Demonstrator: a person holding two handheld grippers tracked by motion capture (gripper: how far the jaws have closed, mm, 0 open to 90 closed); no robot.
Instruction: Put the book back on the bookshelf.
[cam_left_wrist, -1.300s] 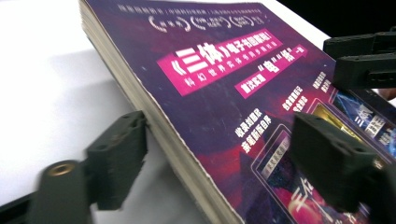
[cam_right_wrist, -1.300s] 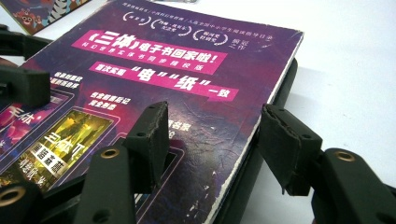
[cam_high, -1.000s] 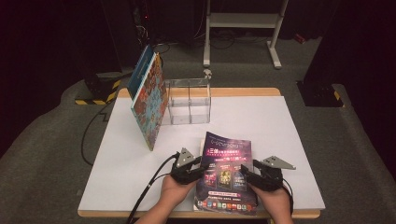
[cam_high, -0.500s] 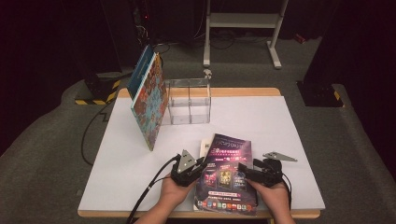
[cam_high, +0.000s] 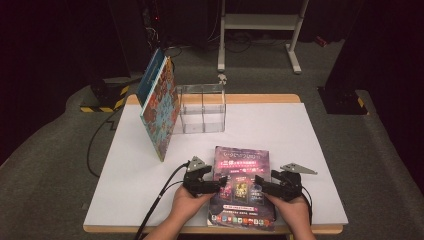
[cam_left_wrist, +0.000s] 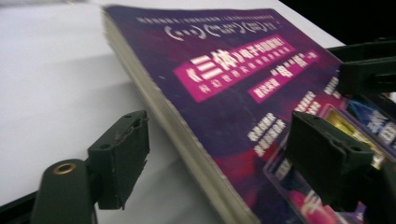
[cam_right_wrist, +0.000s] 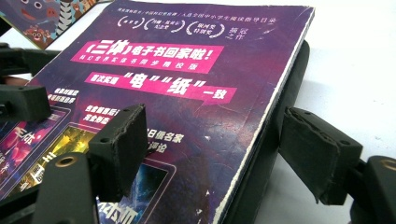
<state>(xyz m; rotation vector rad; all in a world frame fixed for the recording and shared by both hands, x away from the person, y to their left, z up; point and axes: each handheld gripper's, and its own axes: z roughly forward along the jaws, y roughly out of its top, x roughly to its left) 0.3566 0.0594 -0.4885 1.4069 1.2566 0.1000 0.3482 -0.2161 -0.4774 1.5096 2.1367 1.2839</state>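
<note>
Jaws of the left gripper (cam_high: 216, 186) and right gripper (cam_high: 259, 185) have just been opening and stand wide, astride the edges of the thick purple paperback book (cam_high: 240, 186). Each edge should be seated deep between the pads before closing, so the book can be lifted level.

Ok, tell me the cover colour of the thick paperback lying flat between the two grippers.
Dark purple with magenta banners bearing white lettering; clearest in the right gripper view.

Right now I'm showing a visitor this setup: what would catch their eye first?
Probably the purple book lying flat at the table's near edge, with the left gripper and right gripper at its two sides, jaws open astride its edges. Next, the colourful picture book standing tilted at the back left, beside a clear box.
</note>
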